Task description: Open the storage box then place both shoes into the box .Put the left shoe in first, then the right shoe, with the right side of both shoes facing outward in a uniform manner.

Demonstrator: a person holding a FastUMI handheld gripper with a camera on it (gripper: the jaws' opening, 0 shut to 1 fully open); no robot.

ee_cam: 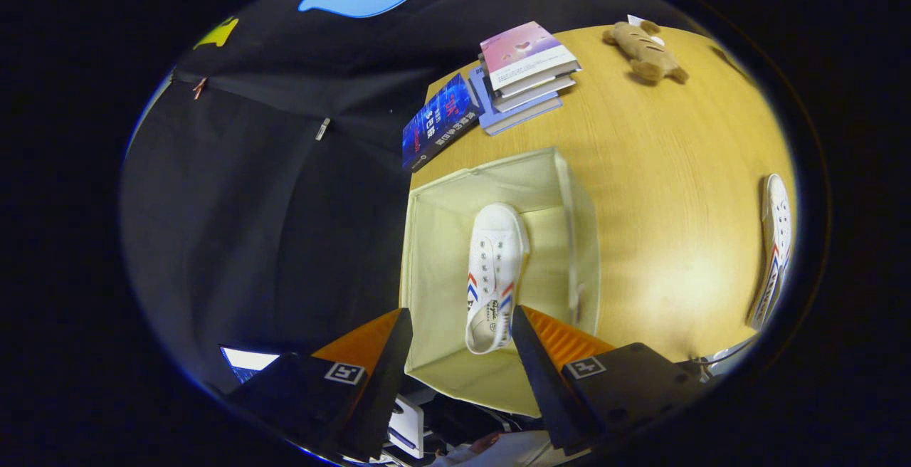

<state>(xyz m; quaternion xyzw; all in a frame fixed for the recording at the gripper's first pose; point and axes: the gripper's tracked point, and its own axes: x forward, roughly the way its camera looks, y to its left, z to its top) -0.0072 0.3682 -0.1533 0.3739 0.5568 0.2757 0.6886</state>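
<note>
Your jaws stand wide apart and hold nothing; the gripper (461, 353) hangs above the storage box (434, 253), its two dark fingers framing the near wall of the box. Between the fingers and just ahead of them lies the first shoe (495, 275), a white one with red and blue stripes, resting inside the open box with its heel toward you and its toe pointing away. It looks slightly tilted, leaning toward the box's right wall, though I cannot tell whether it lies flat on its sole.

Judging by this, the first shoe is in and the step in hand is to fetch the other. The second shoe (776, 253) lies well apart to the right on the tabletop (676, 168), near its edge. Lift clear of the box rim before you swing right, so a finger does not catch the soft wall and drag the box. Come at the shoe from above and take it across the sides, near the middle, so it does not swing nose-down. Turn it to match the first before you lower it, and set it in the free space beside the first without knocking that one over.

Beyond the box sit a stack of books (523, 75) and a plush toy (646, 50), out of your way.
</note>
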